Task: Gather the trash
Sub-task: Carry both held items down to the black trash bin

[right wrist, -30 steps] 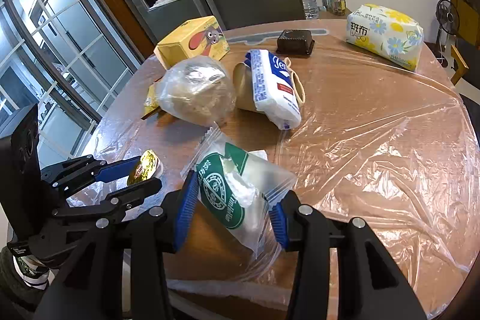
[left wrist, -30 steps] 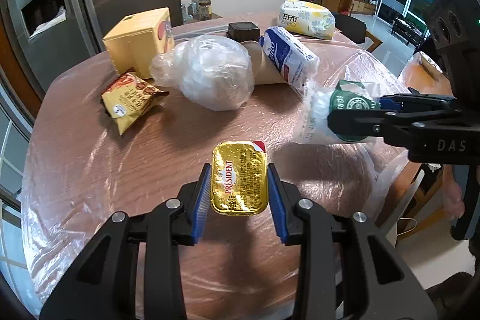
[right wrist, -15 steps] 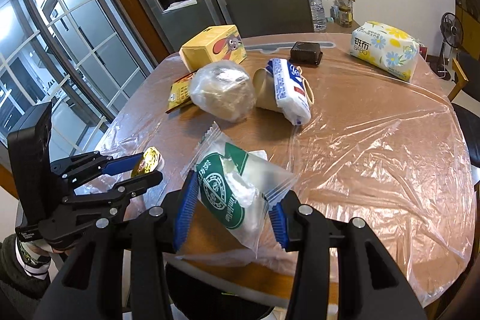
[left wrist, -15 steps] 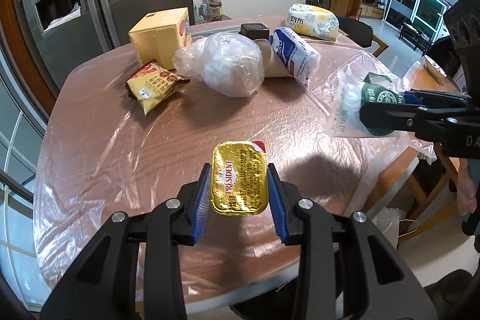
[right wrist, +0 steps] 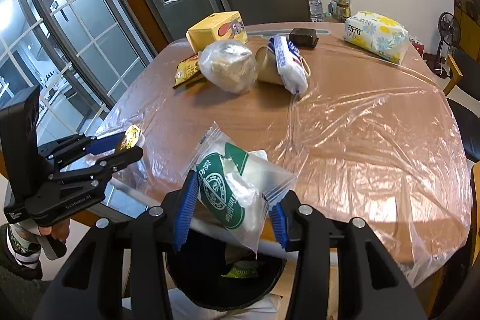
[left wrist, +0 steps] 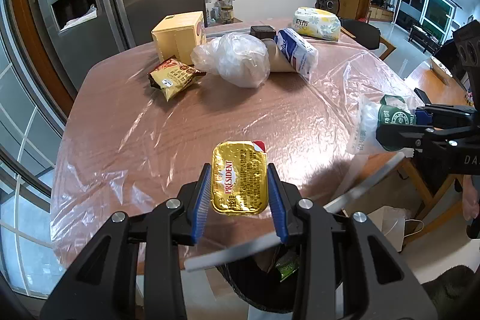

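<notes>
Gold butter pack (left wrist: 239,177) — left claw (left wrist: 239,194), bin (right wrist: 270,284) below

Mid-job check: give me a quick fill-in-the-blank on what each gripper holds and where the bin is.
1. The left gripper is shut on a ____ foil butter pack.
2. The right gripper grips a clear wrapper with a ____ logo.
3. The black trash bin sits ____ both grippers, off the table edge.

Missing words: gold; green; below
</notes>
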{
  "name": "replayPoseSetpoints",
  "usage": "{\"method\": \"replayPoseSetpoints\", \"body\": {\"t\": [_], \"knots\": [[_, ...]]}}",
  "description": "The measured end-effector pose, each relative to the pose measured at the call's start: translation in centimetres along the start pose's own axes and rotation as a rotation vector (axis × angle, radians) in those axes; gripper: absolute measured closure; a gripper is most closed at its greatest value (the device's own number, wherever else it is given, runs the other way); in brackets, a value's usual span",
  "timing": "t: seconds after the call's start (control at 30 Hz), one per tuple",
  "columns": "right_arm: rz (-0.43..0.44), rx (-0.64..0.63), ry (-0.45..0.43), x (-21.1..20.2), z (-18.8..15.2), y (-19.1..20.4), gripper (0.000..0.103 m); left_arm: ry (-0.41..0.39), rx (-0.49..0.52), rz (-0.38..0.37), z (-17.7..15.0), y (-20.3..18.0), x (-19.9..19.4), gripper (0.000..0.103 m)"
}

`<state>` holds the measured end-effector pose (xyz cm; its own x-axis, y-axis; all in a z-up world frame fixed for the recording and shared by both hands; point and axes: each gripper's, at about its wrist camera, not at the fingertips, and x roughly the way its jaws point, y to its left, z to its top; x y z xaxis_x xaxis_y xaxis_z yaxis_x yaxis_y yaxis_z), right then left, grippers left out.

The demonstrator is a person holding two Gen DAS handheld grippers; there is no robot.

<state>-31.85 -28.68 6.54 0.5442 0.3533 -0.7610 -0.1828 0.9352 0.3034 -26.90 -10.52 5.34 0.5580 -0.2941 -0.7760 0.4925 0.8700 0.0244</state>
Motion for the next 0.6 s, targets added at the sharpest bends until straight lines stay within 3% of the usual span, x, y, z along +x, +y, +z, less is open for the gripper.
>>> {"method": "replayPoseSetpoints", "body": {"t": [0.6], "knots": [[0.017,-0.041,0.046,-1.8,-4.2,2.5,0.06,0.039,0.032,0.021,-4.3,-1.8,-2.6,0.065]]}}
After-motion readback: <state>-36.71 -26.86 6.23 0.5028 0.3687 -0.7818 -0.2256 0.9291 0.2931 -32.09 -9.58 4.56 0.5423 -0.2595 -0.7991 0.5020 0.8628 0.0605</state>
